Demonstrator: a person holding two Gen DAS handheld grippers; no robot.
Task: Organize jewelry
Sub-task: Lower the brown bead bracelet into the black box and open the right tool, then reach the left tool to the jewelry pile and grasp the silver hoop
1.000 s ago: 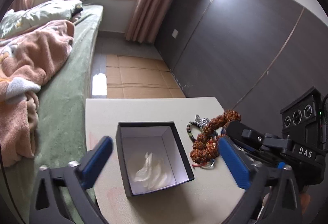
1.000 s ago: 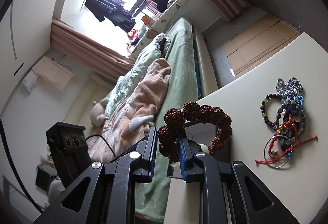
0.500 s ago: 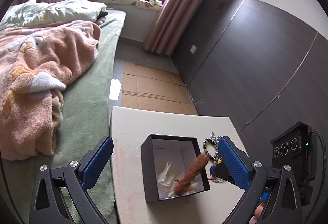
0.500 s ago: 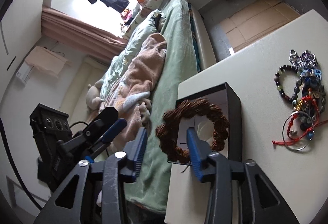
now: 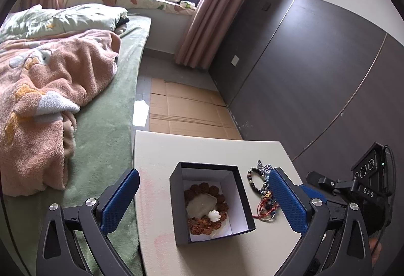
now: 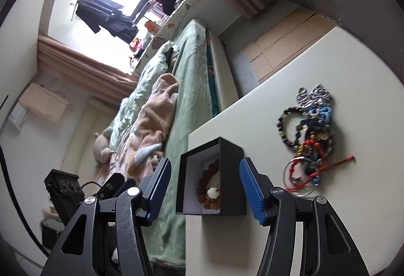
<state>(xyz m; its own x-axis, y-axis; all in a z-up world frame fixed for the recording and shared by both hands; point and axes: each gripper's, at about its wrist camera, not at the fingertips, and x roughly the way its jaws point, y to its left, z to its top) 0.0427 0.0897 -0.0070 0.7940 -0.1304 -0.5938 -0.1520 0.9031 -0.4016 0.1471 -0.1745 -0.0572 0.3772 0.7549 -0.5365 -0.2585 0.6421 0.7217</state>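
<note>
One piece boxed: the brown seed bracelet (image 5: 206,209) lies coiled in the black box (image 5: 210,201), round the white tissue (image 5: 202,205) padding it.
Left gripper (image 5: 202,202): I have its tongs wide, empty, straddling the box — I judge, to steady it.
Right gripper (image 6: 204,187): tongs wide, holding nothing, pointed at the box mouth.
Remaining heap (image 6: 309,129): tangled on the table (image 6: 353,200) just beside the box — next pick, I'd say.
</note>
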